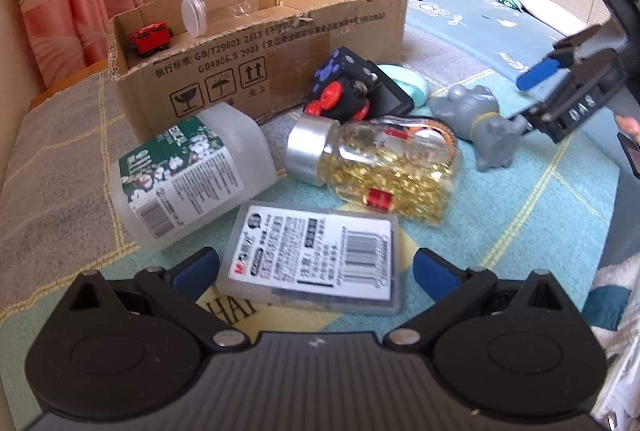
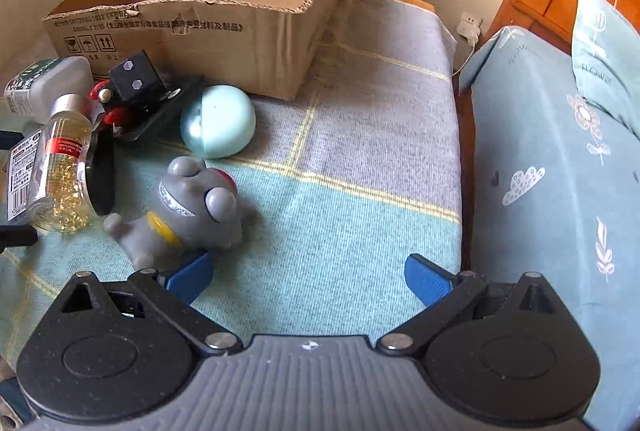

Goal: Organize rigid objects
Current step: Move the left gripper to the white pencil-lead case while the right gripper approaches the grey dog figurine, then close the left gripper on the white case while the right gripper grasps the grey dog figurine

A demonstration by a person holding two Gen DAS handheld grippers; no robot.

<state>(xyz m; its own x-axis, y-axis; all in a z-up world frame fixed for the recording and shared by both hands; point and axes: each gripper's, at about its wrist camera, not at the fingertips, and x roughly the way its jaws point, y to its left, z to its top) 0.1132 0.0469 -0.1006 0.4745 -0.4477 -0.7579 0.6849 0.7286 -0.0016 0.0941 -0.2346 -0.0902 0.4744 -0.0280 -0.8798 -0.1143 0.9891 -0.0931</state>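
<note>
The left claw (image 1: 316,267) is standing wide around the flat plastic case (image 1: 314,259), and next it is needing to close and carry it to the cardboard box (image 1: 280,63), while the right claw (image 2: 310,271) is waiting wide and empty beside the grey toy (image 2: 192,211).

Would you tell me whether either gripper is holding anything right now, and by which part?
Nothing is held. The left gripper is open around the flat plastic case; the right gripper is open beside the grey toy.
</note>
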